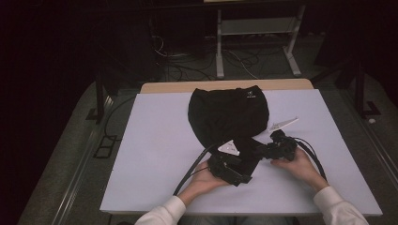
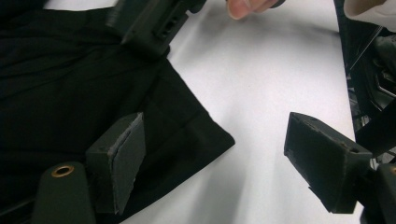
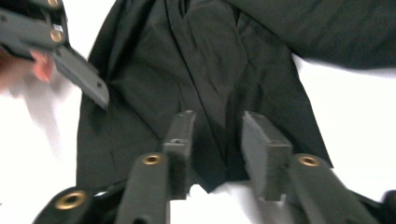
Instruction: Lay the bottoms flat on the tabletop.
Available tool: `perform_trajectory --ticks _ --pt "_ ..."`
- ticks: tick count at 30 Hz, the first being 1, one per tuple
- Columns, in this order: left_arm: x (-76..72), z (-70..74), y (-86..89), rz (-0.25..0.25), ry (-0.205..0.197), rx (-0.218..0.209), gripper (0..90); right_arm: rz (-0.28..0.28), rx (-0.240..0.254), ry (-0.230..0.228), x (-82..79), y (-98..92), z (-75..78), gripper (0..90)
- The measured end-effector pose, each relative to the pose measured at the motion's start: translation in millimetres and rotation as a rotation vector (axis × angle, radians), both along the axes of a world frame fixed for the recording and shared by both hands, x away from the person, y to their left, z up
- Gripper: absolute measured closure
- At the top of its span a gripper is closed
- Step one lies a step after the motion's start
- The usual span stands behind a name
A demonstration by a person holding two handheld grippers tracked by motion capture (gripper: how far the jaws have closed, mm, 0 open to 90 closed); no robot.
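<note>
A black garment [image 1: 228,112] lies on the white table top [image 1: 155,140], its bulk at the far middle and a flat flap reaching toward me. My left gripper [image 1: 244,164] rests at the flap's near corner. In the left gripper view its jaws stand wide apart [image 2: 215,140], one pad [image 2: 119,163] over the cloth [image 2: 70,84], the other over bare table. My right gripper [image 1: 262,150] comes in from the right. In the right gripper view its jaws [image 3: 217,135] straddle the flap's hem [image 3: 210,93] with a narrow gap, and the pads are not pressing on it.
The table's wooden far edge [image 1: 225,86] meets a dark floor with cables and a metal frame [image 1: 256,42]. Thick black cables [image 1: 192,168] trail from both grippers toward me. Bare white surface lies left and right of the garment.
</note>
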State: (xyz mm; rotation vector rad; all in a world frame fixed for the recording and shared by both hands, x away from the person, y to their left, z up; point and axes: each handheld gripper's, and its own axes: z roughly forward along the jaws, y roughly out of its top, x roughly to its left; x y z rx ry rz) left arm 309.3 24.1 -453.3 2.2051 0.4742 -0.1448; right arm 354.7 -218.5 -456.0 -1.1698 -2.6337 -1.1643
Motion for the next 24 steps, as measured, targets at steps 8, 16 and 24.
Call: perform_trajectory --ticks 8,16,24 --pt "4.7 1.1 7.2 0.033 -0.003 -0.008 20.9 0.04 -0.036 0.016 -5.2 7.4 1.3 88.0" --pt "8.5 16.1 17.1 0.068 -0.027 -0.075 21.3 -0.011 0.21 0.035 6.5 -12.5 31.8 88.8" --pt "16.4 28.4 17.7 0.09 -0.049 -0.112 21.9 -0.101 0.298 0.014 39.2 -24.9 52.8 89.0"
